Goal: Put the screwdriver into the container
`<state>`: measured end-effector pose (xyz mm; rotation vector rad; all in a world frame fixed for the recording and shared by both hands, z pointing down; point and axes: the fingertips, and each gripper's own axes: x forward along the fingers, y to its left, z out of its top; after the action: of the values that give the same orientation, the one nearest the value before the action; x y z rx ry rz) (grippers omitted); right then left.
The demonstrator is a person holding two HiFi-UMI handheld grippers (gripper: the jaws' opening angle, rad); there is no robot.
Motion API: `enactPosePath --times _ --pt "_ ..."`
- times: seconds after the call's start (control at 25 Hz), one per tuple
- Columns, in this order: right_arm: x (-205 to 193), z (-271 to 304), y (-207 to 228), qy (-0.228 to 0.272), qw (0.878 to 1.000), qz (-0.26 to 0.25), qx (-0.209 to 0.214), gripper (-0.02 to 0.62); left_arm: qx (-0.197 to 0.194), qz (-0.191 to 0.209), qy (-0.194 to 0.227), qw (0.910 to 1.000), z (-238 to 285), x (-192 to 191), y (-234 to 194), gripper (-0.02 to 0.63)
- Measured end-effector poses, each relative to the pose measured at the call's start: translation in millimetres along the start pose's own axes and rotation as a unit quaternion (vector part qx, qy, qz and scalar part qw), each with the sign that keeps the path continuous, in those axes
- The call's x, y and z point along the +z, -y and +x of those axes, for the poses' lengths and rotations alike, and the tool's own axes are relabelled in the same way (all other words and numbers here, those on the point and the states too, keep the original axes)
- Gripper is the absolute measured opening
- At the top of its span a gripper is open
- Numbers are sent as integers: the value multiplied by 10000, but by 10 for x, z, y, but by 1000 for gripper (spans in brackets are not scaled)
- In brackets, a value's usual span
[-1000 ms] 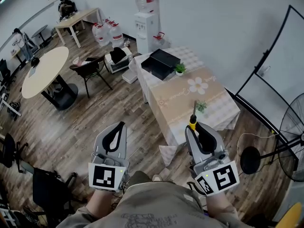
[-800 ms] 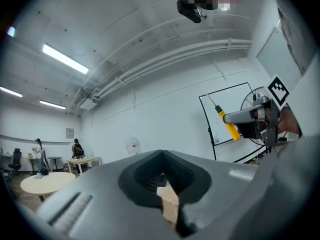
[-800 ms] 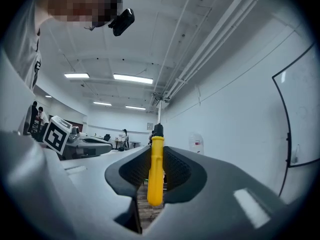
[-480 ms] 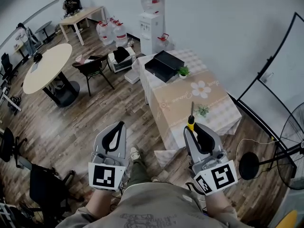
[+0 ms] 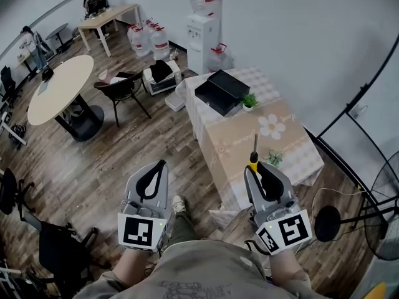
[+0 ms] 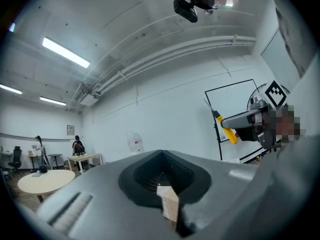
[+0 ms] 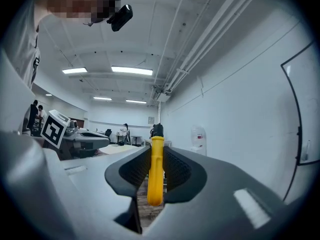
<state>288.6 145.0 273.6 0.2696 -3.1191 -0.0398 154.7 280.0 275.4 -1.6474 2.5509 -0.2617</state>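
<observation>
two grippers are up in front of the person, high over a wood floor (image 5: 112, 161). right gripper (image 5: 258, 170) pinches the screwdriver (image 7: 155, 169) by its yellow handle, with the shaft pointing away toward a long table (image 5: 234, 148). left gripper (image 5: 153, 174) has its jaws pressed together with nothing in them. the table has a beige flower-print cloth. a black box (image 5: 219, 92) sits at the table's far end, a small potted plant (image 5: 249, 100) just beside it, and a second plant (image 5: 273, 159) is nearer. water dispenser (image 5: 202, 33) stands against the far wall. round table (image 5: 56, 89) and chair (image 5: 121, 89) are on the left, fan (image 5: 386, 198) on the right.
</observation>
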Motion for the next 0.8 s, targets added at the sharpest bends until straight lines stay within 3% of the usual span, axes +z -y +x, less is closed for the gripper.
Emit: enactPosePath --times 0.4,0.8 --pt "-168 1212 226 -405 9989 -222 -37 103 -175 5 -192 9997 944 -290 -884 0" --pt "-288 2611 532 -672 9972 -121 -292 103 -717 121 -203 9971 2112 -483 -1790 0"
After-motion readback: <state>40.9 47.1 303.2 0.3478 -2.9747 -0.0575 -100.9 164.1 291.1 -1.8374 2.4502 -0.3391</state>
